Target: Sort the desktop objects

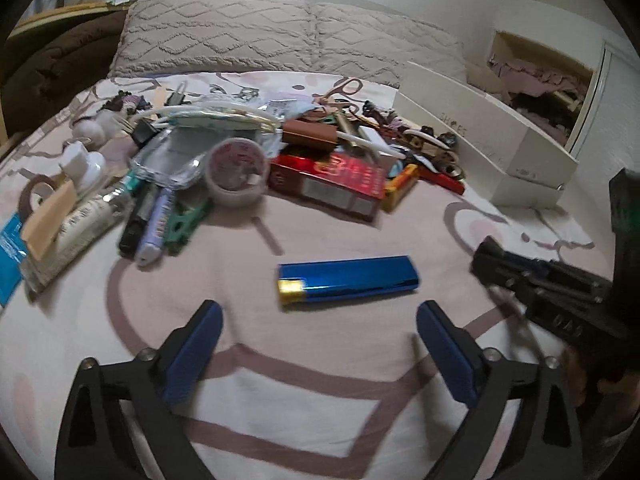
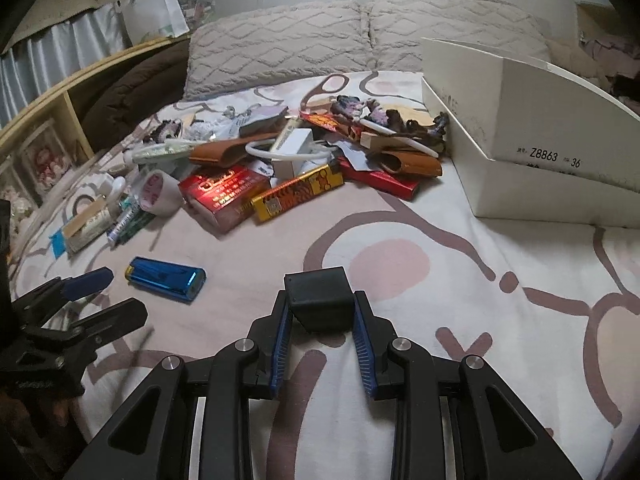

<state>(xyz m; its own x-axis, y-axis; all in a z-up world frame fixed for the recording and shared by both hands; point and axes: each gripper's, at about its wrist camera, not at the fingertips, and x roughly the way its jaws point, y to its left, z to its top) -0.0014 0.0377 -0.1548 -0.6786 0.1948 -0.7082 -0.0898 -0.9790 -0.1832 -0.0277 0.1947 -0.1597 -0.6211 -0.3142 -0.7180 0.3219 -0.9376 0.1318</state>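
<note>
A shiny blue lighter [image 1: 347, 279] lies on the patterned bedsheet just ahead of my left gripper [image 1: 319, 316], which is open and empty, its blue pads either side of it. The lighter also shows in the right wrist view [image 2: 166, 278]. My right gripper [image 2: 320, 312] is shut on a small black box [image 2: 318, 300], held just above the sheet. The left gripper appears at the left in the right wrist view [image 2: 92, 300]. A heap of mixed objects [image 2: 280, 160] lies beyond: a red box [image 1: 332, 182], a tape roll [image 1: 236, 170], pens, tubes, cables.
A white open shoebox [image 2: 532, 136] stands at the right of the heap; it also shows in the left wrist view [image 1: 500, 148]. Two quilted pillows [image 1: 260, 36] lie at the back. A wooden shelf [image 2: 48, 120] runs along the left.
</note>
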